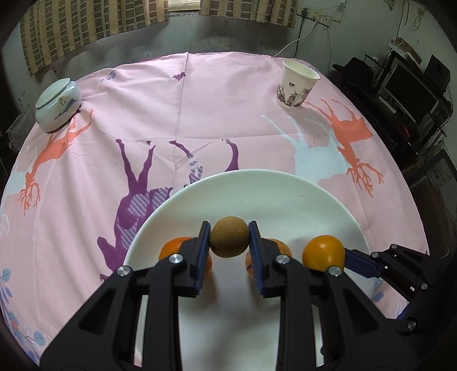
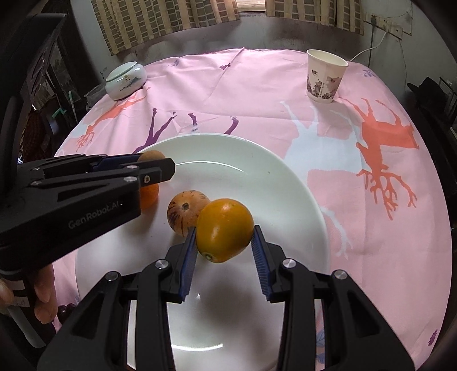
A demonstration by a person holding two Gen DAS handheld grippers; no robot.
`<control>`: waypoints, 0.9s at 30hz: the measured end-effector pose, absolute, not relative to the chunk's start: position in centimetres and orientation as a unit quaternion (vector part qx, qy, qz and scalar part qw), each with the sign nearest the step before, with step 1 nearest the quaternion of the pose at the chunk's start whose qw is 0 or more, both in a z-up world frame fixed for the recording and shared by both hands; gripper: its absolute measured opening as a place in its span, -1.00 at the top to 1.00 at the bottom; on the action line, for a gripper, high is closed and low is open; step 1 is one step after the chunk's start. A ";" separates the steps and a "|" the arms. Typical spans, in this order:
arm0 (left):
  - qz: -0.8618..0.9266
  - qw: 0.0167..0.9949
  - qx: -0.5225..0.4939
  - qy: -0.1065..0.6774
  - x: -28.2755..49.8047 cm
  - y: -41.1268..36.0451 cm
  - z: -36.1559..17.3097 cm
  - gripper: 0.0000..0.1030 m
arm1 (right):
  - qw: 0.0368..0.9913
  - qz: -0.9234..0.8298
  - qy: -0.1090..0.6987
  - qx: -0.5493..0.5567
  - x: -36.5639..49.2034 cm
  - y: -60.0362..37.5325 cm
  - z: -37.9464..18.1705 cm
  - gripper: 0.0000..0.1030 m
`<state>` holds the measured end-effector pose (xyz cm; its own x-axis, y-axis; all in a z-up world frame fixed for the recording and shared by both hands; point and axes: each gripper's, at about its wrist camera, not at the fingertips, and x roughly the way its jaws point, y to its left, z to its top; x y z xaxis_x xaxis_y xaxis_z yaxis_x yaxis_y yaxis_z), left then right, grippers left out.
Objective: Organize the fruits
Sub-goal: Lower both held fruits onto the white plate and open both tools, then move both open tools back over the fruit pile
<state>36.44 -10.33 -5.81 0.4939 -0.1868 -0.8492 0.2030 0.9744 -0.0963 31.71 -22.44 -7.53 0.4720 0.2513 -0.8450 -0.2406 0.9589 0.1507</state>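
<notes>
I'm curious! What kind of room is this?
Probably a room in someone's home: a table under a pink deer tablecloth, checked curtains at a window, and a lidded ceramic jar beside a paper cup.

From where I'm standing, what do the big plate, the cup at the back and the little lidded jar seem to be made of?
The white plate looks like glazed ceramic: smooth, with bright glints along its rim. The cup seems to be thin paper, matte, with a printed floral band. The lidded jar appears to be glossy porcelain, pale with a small painted motif, though glass cannot be ruled out.
</notes>
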 end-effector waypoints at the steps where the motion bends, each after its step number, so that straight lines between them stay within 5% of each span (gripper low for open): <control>1: -0.112 0.864 0.009 0.491 36.6 -10.4 -5.9 0.46 | 0.857 0.144 0.494 0.007 31.8 -22.5 -7.6 0.26; 5: -0.108 0.861 0.014 0.496 37.2 -10.8 -6.3 0.43 | 0.857 0.142 0.496 0.007 32.2 -22.5 -7.9 0.26; 8: -0.106 0.864 0.011 0.491 37.2 -10.7 -6.1 0.01 | 0.862 0.136 0.488 0.001 32.3 -22.5 -7.6 -0.01; 12: -0.111 0.874 -0.002 0.473 35.2 -9.2 -3.8 -0.03 | 0.868 0.127 0.479 -0.014 30.7 -22.9 -6.2 -0.05; 14: -0.116 0.882 -0.016 0.457 33.2 -7.9 -2.2 -0.20 | 0.870 0.131 0.475 -0.019 29.1 -23.2 -5.5 -0.09; 16: -0.118 0.889 -0.018 0.442 30.4 -6.5 -1.1 -0.32 | 0.870 0.135 0.473 -0.020 26.8 -23.6 -5.0 -0.30; 20: -0.106 0.902 -0.022 0.418 23.9 -3.4 -0.5 -0.36 | 0.872 0.148 0.467 -0.003 20.8 -24.4 -4.1 -0.31; 23: -0.092 0.912 -0.031 0.399 18.8 -1.3 -1.1 -0.68 | 0.882 0.144 0.449 0.008 16.4 -24.7 -3.5 -0.31; 27: -0.049 0.917 -0.031 0.395 13.6 1.4 -2.9 -0.75 | 0.891 0.123 0.436 0.037 11.9 -25.3 -3.5 -0.32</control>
